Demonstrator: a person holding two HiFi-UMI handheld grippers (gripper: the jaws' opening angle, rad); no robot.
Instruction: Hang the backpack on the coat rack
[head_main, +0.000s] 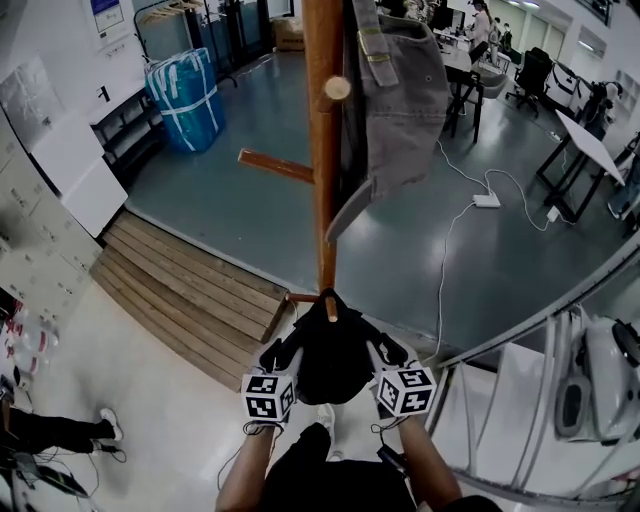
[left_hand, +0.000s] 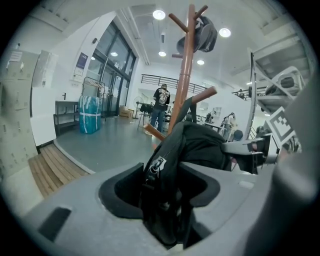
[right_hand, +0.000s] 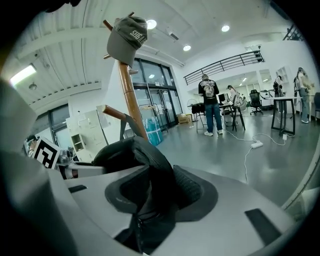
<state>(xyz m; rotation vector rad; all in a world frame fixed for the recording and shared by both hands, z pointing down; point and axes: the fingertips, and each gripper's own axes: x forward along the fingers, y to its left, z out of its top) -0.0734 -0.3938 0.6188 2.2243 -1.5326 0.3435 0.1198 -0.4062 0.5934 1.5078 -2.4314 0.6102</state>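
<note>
A black backpack (head_main: 332, 350) hangs by its top loop from a low peg (head_main: 303, 297) of the wooden coat rack (head_main: 322, 150). A grey cap (head_main: 400, 90) sits on an upper peg. My left gripper (head_main: 283, 352) is at the bag's left side and my right gripper (head_main: 385, 352) at its right side. In the left gripper view, backpack (left_hand: 200, 145) fabric with a zip pull lies loose between the open jaws of the left gripper (left_hand: 162, 190). In the right gripper view, a fold of the backpack (right_hand: 130, 155) lies between the open jaws of the right gripper (right_hand: 155, 192), with a gap beside it.
A wooden ramp (head_main: 190, 290) lies left of the rack's foot. A blue wrapped bundle (head_main: 185, 98) stands at the back left. A white cable with a power strip (head_main: 487, 200) runs across the floor on the right. A metal railing (head_main: 540, 330) curves close by. A person (right_hand: 210, 102) stands by far desks.
</note>
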